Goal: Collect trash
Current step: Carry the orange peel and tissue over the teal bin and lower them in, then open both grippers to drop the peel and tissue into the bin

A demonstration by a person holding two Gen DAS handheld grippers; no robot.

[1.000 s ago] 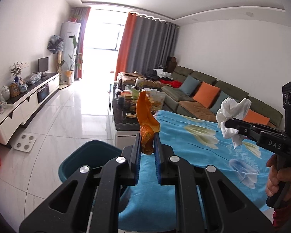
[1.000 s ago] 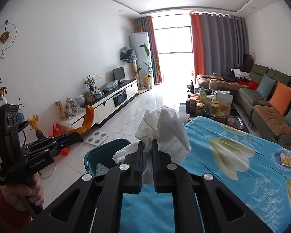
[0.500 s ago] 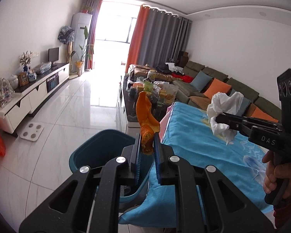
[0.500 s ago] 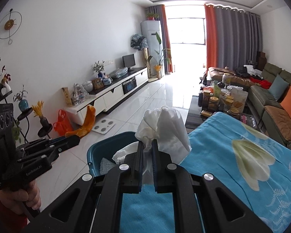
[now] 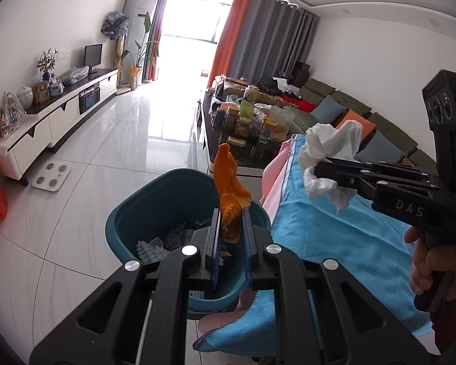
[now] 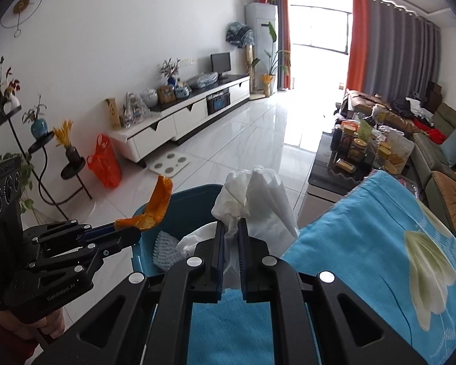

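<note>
Orange peel [image 5: 229,196] pinched in my left gripper [image 5: 230,228] above the teal bin [image 5: 127,222], crumpled white tissue [image 6: 255,200] clamped in my right gripper [image 6: 229,243] just right of it, near the bin's rim, blue tablecloth [image 6: 364,243] beside, white floor [image 5: 106,158] beyond

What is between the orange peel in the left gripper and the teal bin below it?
Nothing: the left wrist view shows only air between the orange peel and the open teal bin.

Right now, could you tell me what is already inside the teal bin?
Inside the teal bin lie a white foam net and some dark crumpled scraps. The grippers and held trash hide the rest of its floor.
</note>
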